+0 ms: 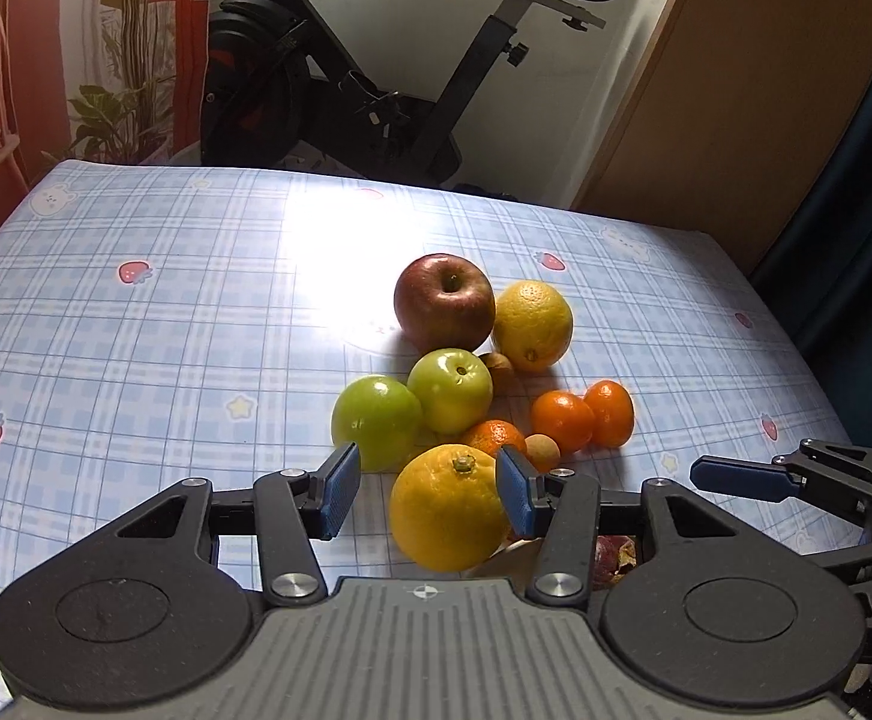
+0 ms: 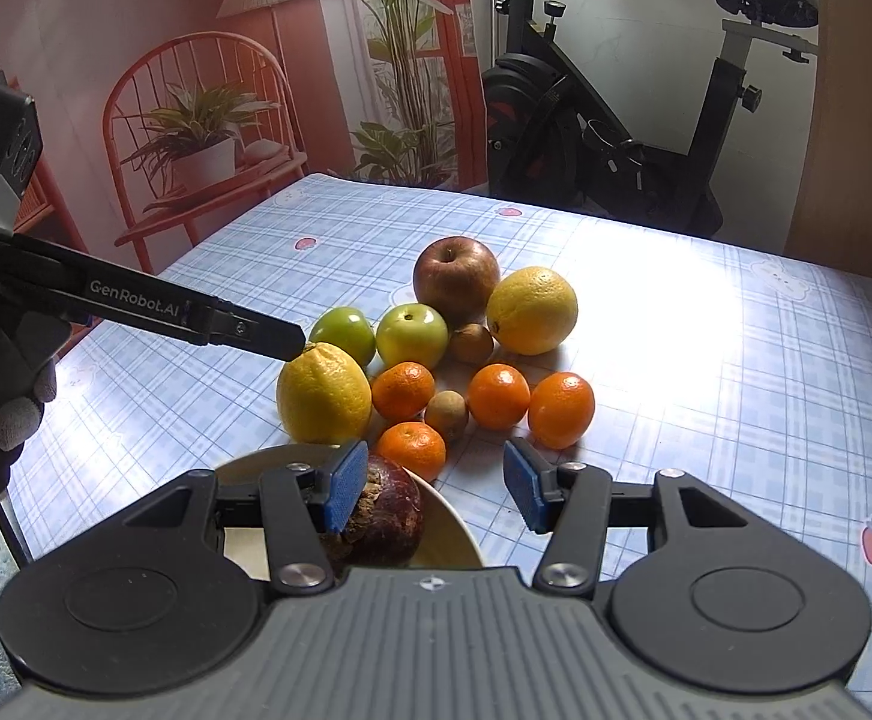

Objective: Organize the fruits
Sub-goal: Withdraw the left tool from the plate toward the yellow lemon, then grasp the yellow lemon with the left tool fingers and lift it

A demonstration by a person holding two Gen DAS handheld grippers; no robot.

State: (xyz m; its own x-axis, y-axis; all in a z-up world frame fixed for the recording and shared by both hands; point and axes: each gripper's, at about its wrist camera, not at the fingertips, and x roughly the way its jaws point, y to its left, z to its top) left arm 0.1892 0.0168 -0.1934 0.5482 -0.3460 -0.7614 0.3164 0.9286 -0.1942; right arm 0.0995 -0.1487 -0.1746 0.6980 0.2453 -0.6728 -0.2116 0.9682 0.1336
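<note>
Fruits lie clustered on the checked tablecloth: a red apple (image 1: 443,302), two green apples (image 1: 449,390), a large orange (image 1: 533,325), several tangerines (image 1: 563,420) and small brown fruits. My left gripper (image 1: 429,495) is open with its jaws around a yellow orange (image 1: 446,509); the right pad touches it, the left pad stands apart. My right gripper (image 2: 436,489) is open and empty above a cream bowl (image 2: 451,531) that holds a dark purple fruit (image 2: 384,510). The same yellow orange (image 2: 323,394) shows in the right wrist view, with a left finger (image 2: 267,333) over it.
The table (image 1: 135,330) has a blue plaid cloth with strawberry prints. An exercise bike (image 1: 375,78) stands behind the far edge. A wooden cabinet (image 1: 736,90) is at the back right. A red chair with plants (image 2: 195,138) stands at the left.
</note>
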